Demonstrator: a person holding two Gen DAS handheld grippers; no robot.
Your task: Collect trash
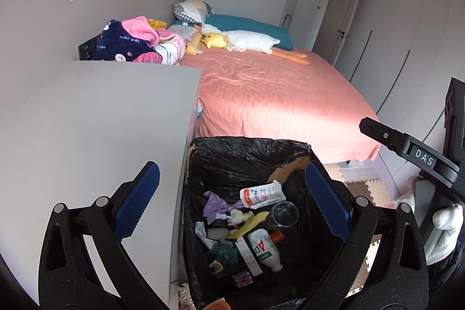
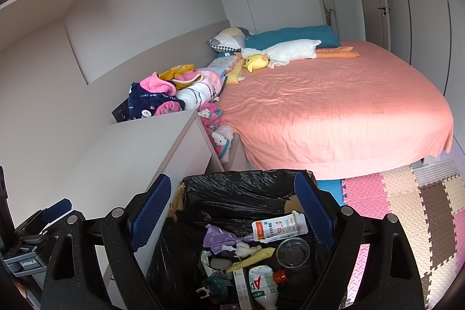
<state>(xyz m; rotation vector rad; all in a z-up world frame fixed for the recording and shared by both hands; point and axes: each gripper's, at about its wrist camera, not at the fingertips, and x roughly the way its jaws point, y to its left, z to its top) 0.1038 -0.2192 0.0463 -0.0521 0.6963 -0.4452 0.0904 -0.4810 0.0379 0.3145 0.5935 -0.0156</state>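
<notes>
1. The left gripper (image 1: 232, 193) points down at a slant over the trash box (image 1: 293, 161), a cardboard box lined with a black bag and the landmark here. Its blue-padded fingers (image 1: 139, 199) stand wide apart, one over the grey cabinet top (image 1: 87, 121) beside the box, the other over the box's far side. Nothing is between them.
2. The right gripper (image 2: 232, 208) tilts down the same way above the same trash box (image 2: 292, 204). Its jaws are spread wide and hold nothing; the open box mouth shows between its pads (image 2: 148, 214).
3. Trash lies inside the box: a white carton (image 1: 261, 193), a clear cup (image 1: 283, 215), a purple wrapper (image 1: 215, 204), a yellow packet (image 1: 250, 222), and a white bottle (image 1: 263, 247) with a red cap.
4. In the left view, the right gripper's own black body crosses just past the box's right side, cut off by the frame edge. In the right view, part of the left gripper shows beside the cabinet, mostly cropped.
5. The box's near rim is cut off at the bottom of both views. Small items deep in the bag are too dark to make out.
6. Beyond the box stands the bed (image 1: 276, 95) with a pink sheet; plush toys and bundled clothes lie at its far end.
7. A white sock or cloth right of the box in the left view is unclear.
</notes>
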